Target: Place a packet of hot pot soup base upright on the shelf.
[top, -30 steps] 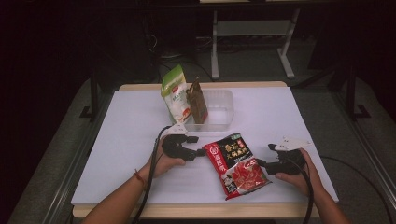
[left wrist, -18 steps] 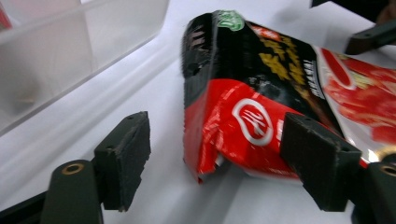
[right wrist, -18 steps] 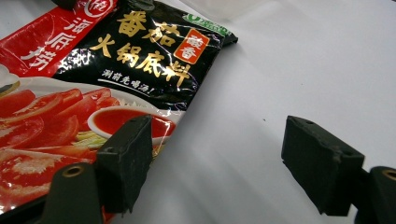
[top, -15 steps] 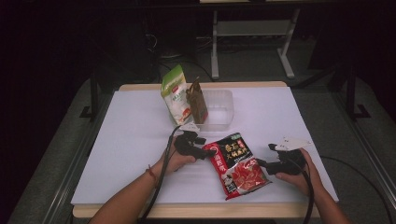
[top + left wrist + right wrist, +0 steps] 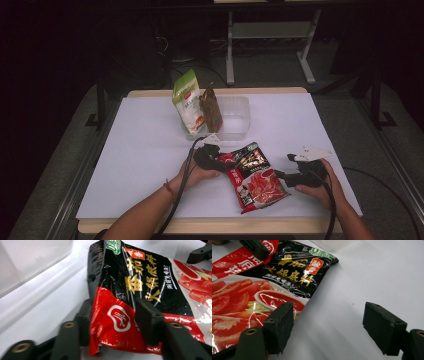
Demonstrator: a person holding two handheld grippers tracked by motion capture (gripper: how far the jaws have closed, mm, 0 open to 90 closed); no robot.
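Note:
A red and black sauce packet point(image 5: 255, 175) lies flat on the white table, near the front. My left gripper point(image 5: 222, 159) has come in from the left and holds the packet's top left corner. In the left gripper view one jaw is under the packet point(image 5: 150, 285) and the other on top, so the gripper point(image 5: 113, 307) is shut on the corner, which bends upward. My right gripper point(image 5: 280, 175) rests open at the packet's right edge. In the right gripper view its left jaw overlaps the packet point(image 5: 262, 290), while bare table lies between the gripper's point(image 5: 328, 315) two jaws.
A clear plastic tub point(image 5: 232, 117) stands behind the packet at the table's middle back. A green and white bag point(image 5: 187, 102) and a brown bag point(image 5: 211, 107) stand upright at its left end. The white table point(image 5: 140, 150) stretches out to the left.
My left gripper has moved right across the table to the packet's top left corner and closed on it. The right gripper has stayed in place.

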